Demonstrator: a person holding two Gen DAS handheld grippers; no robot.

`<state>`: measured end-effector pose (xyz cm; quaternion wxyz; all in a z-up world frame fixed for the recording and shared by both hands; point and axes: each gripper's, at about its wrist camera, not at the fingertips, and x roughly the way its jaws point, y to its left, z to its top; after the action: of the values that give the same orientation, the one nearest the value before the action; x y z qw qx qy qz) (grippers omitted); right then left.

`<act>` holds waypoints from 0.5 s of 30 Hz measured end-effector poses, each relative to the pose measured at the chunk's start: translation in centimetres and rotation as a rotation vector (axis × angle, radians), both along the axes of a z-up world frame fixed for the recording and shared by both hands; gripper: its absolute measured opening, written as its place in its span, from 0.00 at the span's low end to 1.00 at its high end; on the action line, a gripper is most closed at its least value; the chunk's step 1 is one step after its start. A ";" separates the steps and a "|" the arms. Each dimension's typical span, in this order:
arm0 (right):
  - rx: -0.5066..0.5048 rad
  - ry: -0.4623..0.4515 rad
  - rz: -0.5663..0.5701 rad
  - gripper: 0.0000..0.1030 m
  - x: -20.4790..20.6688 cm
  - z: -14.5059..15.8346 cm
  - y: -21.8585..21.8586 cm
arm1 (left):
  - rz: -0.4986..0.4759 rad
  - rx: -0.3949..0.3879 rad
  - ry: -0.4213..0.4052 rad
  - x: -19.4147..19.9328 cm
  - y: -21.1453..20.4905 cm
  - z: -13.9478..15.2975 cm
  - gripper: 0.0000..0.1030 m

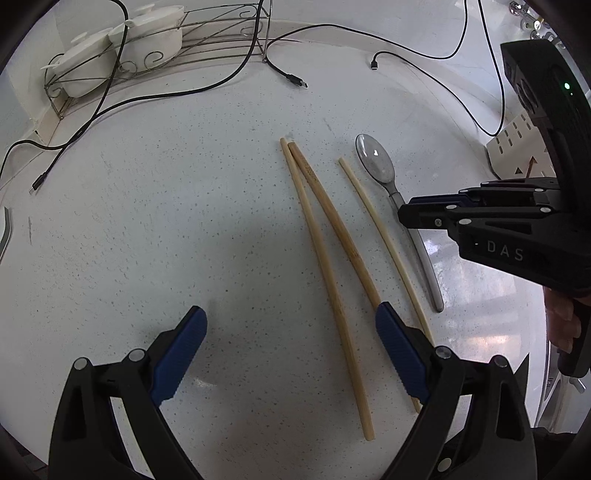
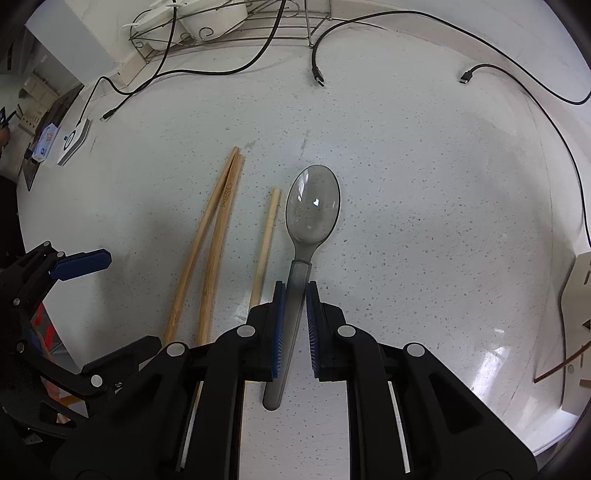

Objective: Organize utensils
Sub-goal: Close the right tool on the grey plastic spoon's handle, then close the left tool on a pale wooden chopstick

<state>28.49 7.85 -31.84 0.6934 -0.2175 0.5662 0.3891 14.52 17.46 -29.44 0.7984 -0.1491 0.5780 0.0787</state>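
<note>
A translucent grey spoon [image 2: 314, 203] lies on the white speckled counter [image 2: 424, 221], bowl pointing away. My right gripper [image 2: 295, 291] is shut on its handle, both blue pads pressing the sides; the handle end sticks out behind them. In the left wrist view the right gripper [image 1: 406, 214] reaches in from the right over the spoon [image 1: 375, 158]. Two bamboo chopsticks [image 1: 317, 229] lie side by side with tips touching, and a thinner pale chopstick [image 1: 384, 236] lies between them and the spoon. My left gripper [image 1: 291, 314] is open above the chopsticks' near ends, gripping nothing.
A wire rack [image 1: 207, 40] with white lidded pots [image 1: 155, 33] stands at the back. Black cables [image 1: 184, 92] trail over the far counter. A white slotted holder [image 1: 513, 147] sits at the right edge. A small white device [image 2: 74, 140] lies far left. A hand [image 1: 561, 321] holds the right gripper.
</note>
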 end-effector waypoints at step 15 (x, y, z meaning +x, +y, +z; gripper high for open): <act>0.000 0.011 -0.014 0.11 0.2 -0.2 -0.3 | -0.018 0.160 0.061 1.7 -0.6 -1.2 0.62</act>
<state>28.74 7.57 -32.02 0.6930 -0.2113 0.5715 0.3855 16.25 16.88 -30.63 0.7904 -0.0772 0.5953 0.1218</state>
